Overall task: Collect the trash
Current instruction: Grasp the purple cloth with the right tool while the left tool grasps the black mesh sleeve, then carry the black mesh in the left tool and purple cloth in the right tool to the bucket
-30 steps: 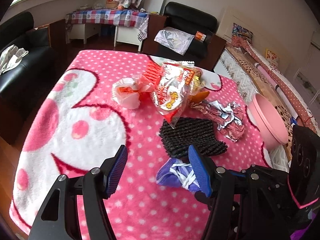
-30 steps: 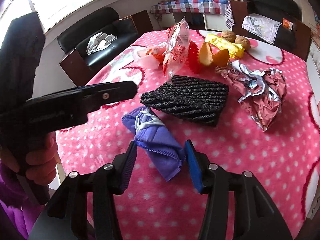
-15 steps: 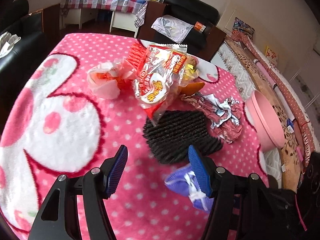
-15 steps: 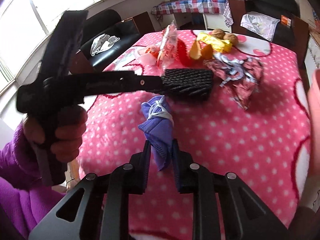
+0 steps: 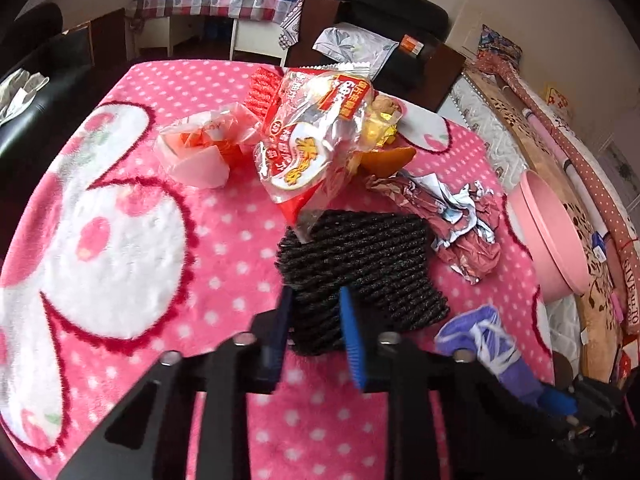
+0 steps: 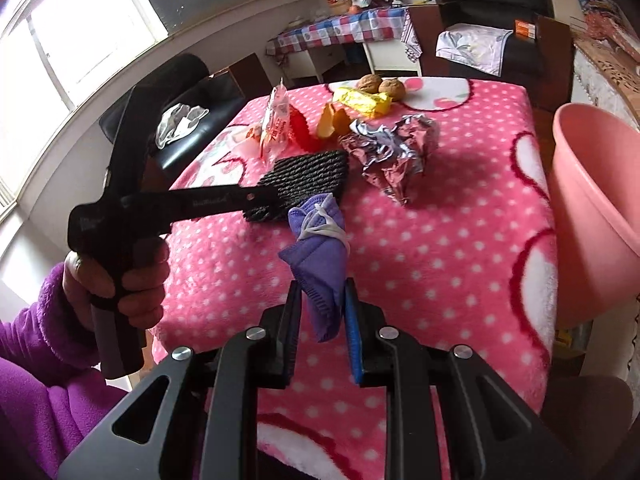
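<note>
Trash lies on a pink dotted blanket (image 5: 132,216). My left gripper (image 5: 315,294) is closing its jaws on the near corner of a black foam net (image 5: 360,252), which fills the gap between the blue pads. The right wrist view shows the left gripper (image 6: 272,200) from the side at the black foam net (image 6: 308,172). My right gripper (image 6: 323,286) is shut on a folded purple face mask (image 6: 320,248) and holds it above the blanket. In the left wrist view the purple face mask (image 5: 480,332) hangs at the lower right.
A pink basin (image 6: 592,184) stands off the table's right edge. Behind the net lie a red-and-white snack bag (image 5: 316,148), a crumpled foil wrapper (image 5: 452,216), a pink plastic wad (image 5: 204,148), orange peel (image 5: 388,158), a yellow wrapper (image 6: 362,100) and two walnuts (image 6: 380,84).
My left gripper moved forward to the black net and its wide jaws came together on it. My right gripper shut on the purple mask, lifted it and carried it right.
</note>
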### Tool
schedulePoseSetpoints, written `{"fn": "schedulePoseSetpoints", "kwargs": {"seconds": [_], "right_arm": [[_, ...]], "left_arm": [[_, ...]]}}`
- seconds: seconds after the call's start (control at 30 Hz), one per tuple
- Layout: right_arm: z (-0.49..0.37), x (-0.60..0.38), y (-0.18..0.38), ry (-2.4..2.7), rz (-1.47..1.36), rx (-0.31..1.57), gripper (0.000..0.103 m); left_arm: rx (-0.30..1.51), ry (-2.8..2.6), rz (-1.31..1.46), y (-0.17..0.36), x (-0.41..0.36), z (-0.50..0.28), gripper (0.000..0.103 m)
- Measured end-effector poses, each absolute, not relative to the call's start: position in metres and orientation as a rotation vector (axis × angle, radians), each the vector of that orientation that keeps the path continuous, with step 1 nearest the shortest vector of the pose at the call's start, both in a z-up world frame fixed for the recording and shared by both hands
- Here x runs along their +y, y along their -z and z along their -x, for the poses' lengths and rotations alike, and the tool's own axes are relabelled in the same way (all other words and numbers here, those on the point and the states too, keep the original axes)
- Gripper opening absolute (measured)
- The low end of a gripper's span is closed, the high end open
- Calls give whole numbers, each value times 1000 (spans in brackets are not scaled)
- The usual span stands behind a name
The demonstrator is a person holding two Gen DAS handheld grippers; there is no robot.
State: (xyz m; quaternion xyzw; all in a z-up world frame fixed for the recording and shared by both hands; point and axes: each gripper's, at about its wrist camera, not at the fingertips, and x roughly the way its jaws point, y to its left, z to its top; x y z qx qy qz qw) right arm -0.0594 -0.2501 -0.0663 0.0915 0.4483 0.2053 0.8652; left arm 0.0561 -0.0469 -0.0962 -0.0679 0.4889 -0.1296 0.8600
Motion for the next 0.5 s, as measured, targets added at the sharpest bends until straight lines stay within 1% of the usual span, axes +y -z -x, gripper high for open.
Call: {"fn": "schedulePoseSetpoints", "kwargs": {"seconds": [0.07,0.17,0.5], "right_arm": [[59,-253,66,-428,-198,931,21],[61,-255,61,-429,-202,911,21],[70,-268,38,-403,-228,814,21]], "left_arm": [[1019,279,146,93,-45,-52,12],[1005,291,156,86,-37,-46,9],[902,398,150,39,-28,-17,9]]}}
